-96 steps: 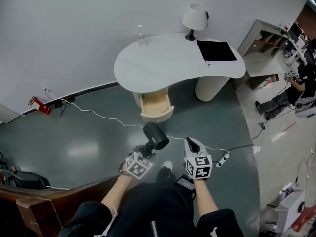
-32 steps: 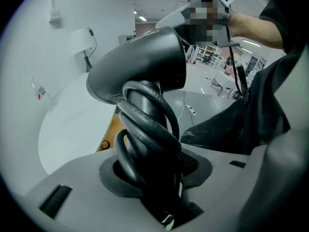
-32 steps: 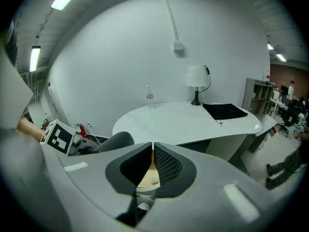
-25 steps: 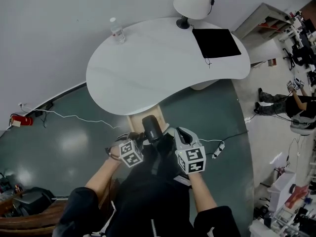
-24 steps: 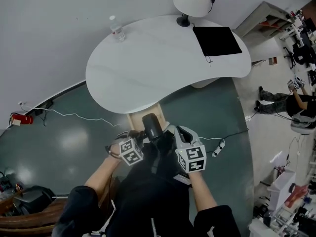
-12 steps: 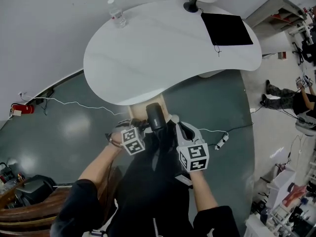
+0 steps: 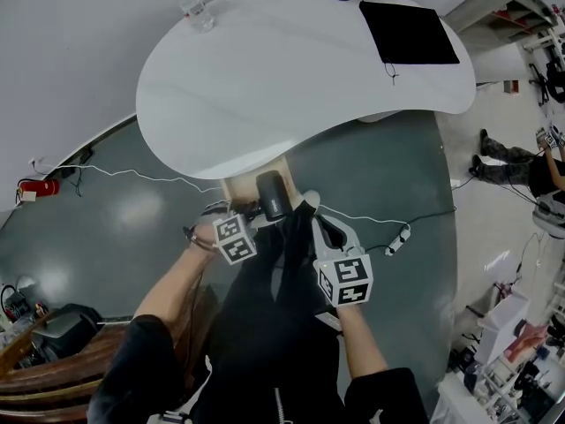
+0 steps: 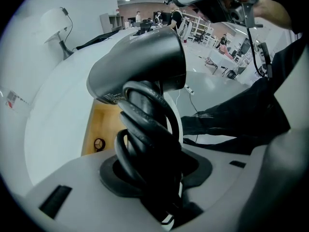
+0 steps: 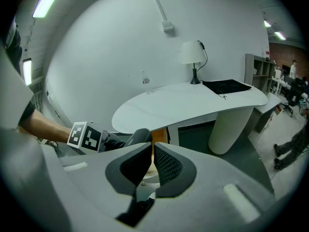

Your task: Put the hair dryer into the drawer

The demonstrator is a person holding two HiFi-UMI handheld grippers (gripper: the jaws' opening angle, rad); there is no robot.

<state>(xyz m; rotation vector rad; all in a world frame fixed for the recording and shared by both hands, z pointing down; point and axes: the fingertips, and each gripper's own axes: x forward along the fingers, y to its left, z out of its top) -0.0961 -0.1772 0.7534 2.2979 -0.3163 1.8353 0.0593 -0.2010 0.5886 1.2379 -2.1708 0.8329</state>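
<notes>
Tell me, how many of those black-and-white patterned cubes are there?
2. One cube sits on the left tongs, which grip the hair dryer; the other sits on the right tongs. None seems hidden.

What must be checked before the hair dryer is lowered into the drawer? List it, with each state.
1. The left gripper clamps the hair dryer by its handle: ok.
2. The cord is wound round the handle: ok.
3. The drawer stands open under the desk: ok.
4. Drawer floor free: cannot tell; a small round thing lies there and the rest is hidden.
5. The right gripper is empty: ok.
</notes>
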